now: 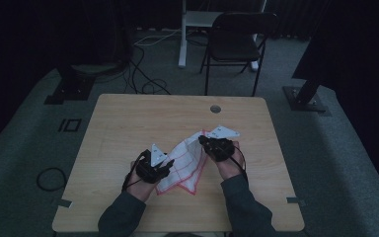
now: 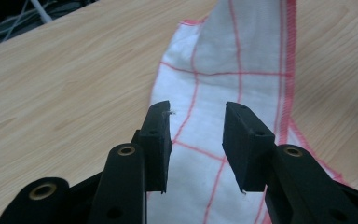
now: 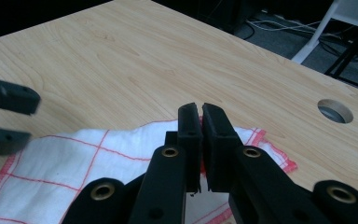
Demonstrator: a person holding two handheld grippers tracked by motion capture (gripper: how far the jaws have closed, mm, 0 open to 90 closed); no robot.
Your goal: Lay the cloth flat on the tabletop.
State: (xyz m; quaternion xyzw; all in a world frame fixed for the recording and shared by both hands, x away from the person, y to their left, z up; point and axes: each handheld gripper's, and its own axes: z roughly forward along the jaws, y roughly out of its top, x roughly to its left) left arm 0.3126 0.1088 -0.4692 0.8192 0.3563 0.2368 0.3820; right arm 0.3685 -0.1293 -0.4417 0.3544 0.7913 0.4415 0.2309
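High view: a white cloth with red grid lines [image 1: 185, 165] lies crumpled near the middle of the wooden table [image 1: 128, 123], toward the near edge. The left gripper [image 1: 167, 167] sits at the cloth's near-left edge and the right gripper [image 1: 202, 140] at its far-right corner. That far corner looks lifted off the table. A chair [image 1: 234, 42] stands beyond the far edge.

Left gripper view: the left gripper [image 2: 196, 135] has its jaws apart at middling width with nothing pinched. The cloth [image 2: 233, 70] lies under and beyond them and rises toward the far side, red hem on the right.

Right gripper view: the right gripper [image 3: 201, 135] has its jaws nearly together. A slim gap shows at the tips, and the cloth [image 3: 74, 158] runs in under them, so I read it as clamped on the cloth's corner. The pinch point itself is hidden. The other gripper's 2 jaws show at far left. A cable hole [image 3: 334, 110] is at far right.

Step, as I judge it: folding or spreading the cloth, with 1 corner held and the left free. Next move: the left should close on a near-left edge and catch 1 layer cleanly, while the right keeps its hold.
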